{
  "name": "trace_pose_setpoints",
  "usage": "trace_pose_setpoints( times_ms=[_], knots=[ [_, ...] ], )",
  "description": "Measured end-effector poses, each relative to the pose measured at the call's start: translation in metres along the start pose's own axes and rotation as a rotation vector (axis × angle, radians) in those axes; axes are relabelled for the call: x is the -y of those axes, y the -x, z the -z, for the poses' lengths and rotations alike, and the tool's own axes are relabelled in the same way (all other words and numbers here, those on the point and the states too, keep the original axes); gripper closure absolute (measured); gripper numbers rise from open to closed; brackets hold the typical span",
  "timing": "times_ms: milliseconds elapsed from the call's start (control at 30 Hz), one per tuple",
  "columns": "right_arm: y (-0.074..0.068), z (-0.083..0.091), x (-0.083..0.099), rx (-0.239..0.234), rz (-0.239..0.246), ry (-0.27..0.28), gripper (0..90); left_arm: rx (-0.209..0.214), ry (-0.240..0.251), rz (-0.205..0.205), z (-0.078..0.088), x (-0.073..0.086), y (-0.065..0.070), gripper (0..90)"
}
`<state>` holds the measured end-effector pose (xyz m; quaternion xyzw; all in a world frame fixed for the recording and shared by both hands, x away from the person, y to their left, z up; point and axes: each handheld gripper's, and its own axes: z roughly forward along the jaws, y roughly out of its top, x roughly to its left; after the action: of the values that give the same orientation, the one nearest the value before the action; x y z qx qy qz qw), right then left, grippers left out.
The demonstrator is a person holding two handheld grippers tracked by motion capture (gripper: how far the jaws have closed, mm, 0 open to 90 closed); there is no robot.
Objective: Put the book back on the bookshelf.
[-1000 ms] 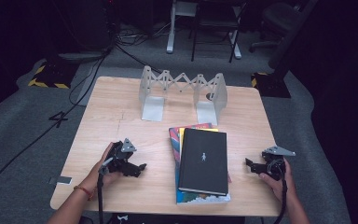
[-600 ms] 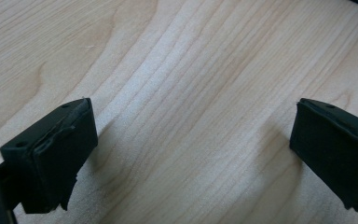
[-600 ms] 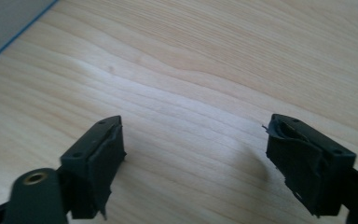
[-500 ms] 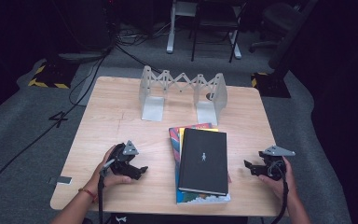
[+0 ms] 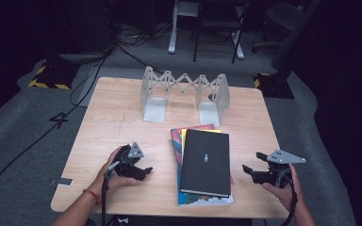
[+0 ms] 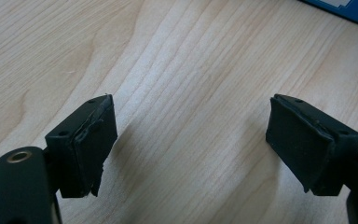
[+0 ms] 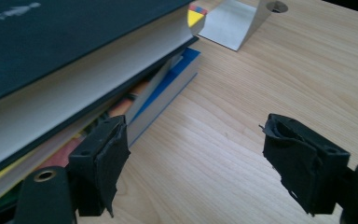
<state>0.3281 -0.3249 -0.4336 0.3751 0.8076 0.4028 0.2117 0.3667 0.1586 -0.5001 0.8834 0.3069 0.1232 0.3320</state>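
On the left, the left gripper is kept over bare table beside the book stack, hardly shifted from a second ago; its jaws have just been closing slightly yet are held wide apart with nothing between them. The stack, topped by a black book, is unmoved near the front edge. On the right, the right gripper is seen raised slightly since then, jaws apart and empty, beside the stack's right edge.
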Motion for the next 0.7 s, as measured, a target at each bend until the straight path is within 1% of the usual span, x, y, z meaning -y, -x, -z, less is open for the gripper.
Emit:
trace_pose_setpoints(
  times_ms=[67,167,200,233,333,367,400,500,633,700],
  knots=[
    [-0.006,0.003,-0.002,-0.012,0.01,0.009,22.1,0.017,0.004,0.011,-0.001,0.0,0.0,16.4],
    [-0.016,0.005,-0.006,-0.038,0.033,0.014,21.7,0.021,0.018,0.018,-0.003,0.001,0.001,15.3],
    [-0.019,0.005,-0.008,-0.046,0.04,0.018,21.7,0.02,0.029,0.011,-0.003,0.002,0.001,15.3],
    [-0.023,0.006,-0.009,-0.062,0.047,0.023,21.5,0.02,0.035,0.014,-0.003,0.002,0.002,15.2],
    [-0.031,0.007,-0.013,-0.072,0.065,0.034,21.5,0.023,0.038,0.007,-0.004,0.002,0.002,15.1],
    [-0.031,0.007,-0.013,-0.072,0.065,0.034,21.5,0.023,0.038,0.007,-0.004,0.002,0.002,15.0],
    [-0.035,0.008,-0.014,-0.083,0.065,0.036,21.3,0.022,0.037,0.011,-0.004,0.002,0.003,14.9],
    [-0.04,0.008,-0.013,-0.095,0.072,0.034,21.1,0.02,0.036,0.017,-0.004,0.002,0.003,14.8],
    [-0.044,0.01,-0.015,-0.098,0.081,0.039,21.2,0.017,0.038,0.021,-0.005,0.002,0.004,14.4],
    [-0.047,0.013,-0.017,-0.119,0.072,0.057,21.2,0.013,0.037,0.024,-0.005,0.001,0.004,14.4]
  ],
)
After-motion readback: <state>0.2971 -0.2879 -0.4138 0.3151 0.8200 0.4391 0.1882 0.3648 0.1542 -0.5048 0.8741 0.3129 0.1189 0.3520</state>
